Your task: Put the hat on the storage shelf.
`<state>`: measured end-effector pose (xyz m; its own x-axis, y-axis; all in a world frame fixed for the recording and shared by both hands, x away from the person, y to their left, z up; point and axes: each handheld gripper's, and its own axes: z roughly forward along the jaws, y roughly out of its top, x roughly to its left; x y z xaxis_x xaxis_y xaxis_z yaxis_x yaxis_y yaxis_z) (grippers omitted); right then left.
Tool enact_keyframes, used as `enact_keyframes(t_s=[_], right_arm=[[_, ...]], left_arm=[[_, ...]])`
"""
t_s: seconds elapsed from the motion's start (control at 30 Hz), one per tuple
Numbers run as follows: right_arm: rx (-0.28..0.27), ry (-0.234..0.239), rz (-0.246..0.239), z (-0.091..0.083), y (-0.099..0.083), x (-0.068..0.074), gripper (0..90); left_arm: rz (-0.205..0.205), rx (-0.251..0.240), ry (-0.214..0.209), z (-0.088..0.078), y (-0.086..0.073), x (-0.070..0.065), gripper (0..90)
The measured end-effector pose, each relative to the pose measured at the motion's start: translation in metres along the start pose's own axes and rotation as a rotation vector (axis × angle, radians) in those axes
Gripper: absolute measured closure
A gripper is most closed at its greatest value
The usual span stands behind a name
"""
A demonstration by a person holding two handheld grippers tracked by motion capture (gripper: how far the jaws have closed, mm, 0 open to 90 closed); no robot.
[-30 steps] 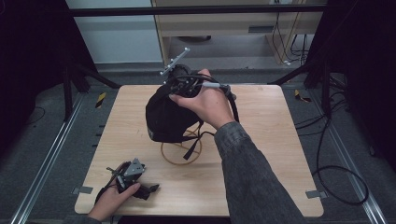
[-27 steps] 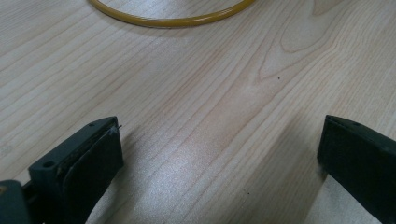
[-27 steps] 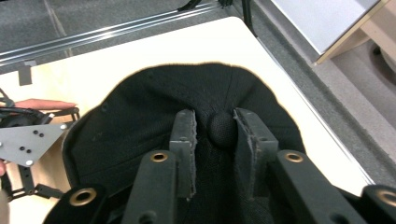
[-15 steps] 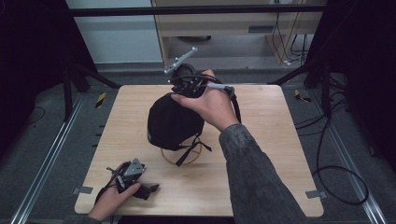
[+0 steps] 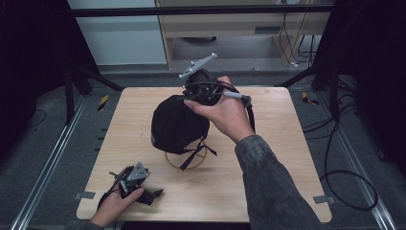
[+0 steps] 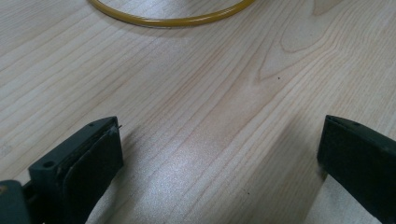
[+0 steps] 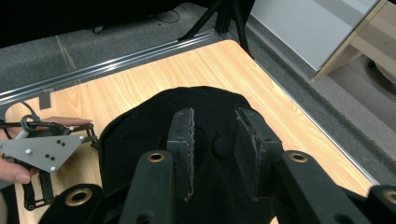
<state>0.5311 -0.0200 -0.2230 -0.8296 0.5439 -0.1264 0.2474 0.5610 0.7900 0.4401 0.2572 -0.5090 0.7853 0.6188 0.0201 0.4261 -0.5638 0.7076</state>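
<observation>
1. Right gripper (image 7: pixel 214 154), jaws clamped on black cap (image 5: pixel 177 125), lifted above wooden table (image 5: pixel 287 158).
2. Left gripper (image 5: pixel 151 195), jaws wide apart, resting at near-left table edge.
3. Yellow ring (image 5: pixel 186 161) lying flat beneath cap.

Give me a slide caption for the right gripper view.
Right hand-held gripper pinching the top of a black cap above the wooden table.

- A lab or recording studio.
- Wooden table (image 5: pixel 287 191) on grey carpet (image 5: pixel 43 139).
- Black curtains (image 5: pixel 28 57) at 9 and 3 o'clock.
- Loose cables (image 5: pixel 344 177) at 4 o'clock.
</observation>
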Motion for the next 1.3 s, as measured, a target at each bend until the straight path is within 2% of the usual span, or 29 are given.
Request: enact_keyframes(t_s=[0.33,0.53,0.67,0.7,0.8,1.0,1.13,1.17,1.3], right_arm=[[-0.03,-0.008,0.016,-0.013,-0.011,0.002,64.3],[-0.033,-0.037,0.029,-0.02,-0.019,0.002,56.3],[-0.043,-0.061,0.047,-0.027,-0.024,0.0,47.2],[-0.043,-0.061,0.047,-0.027,-0.024,0.0,47.2],[-0.037,-0.071,0.071,-0.03,-0.028,-0.002,36.8],[-0.041,-0.134,0.095,-0.037,-0.038,-0.005,21.7],[-0.051,-0.156,0.101,-0.04,-0.043,-0.007,15.4],[-0.041,-0.167,0.122,-0.042,-0.046,-0.01,9.7],[-0.055,-0.173,0.118,-0.046,-0.054,-0.012,7.1]], left_arm=[[0.007,-0.001,-0.007,0.0,0.0,0.001,0.0],[0.006,-0.001,-0.006,0.0,-0.001,0.001,0.0],[0.006,-0.001,-0.005,0.0,-0.001,0.001,0.0],[0.006,-0.001,-0.005,0.0,0.0,0.001,0.0],[0.005,-0.001,-0.004,0.0,0.0,0.0,0.0],[0.005,-0.001,-0.004,0.0,0.0,0.0,0.0],[0.004,-0.001,-0.004,0.0,0.0,0.0,0.0],[0.004,-0.001,-0.005,0.0,-0.001,0.0,0.0],[0.003,-0.001,-0.005,0.0,-0.001,0.0,0.0]])
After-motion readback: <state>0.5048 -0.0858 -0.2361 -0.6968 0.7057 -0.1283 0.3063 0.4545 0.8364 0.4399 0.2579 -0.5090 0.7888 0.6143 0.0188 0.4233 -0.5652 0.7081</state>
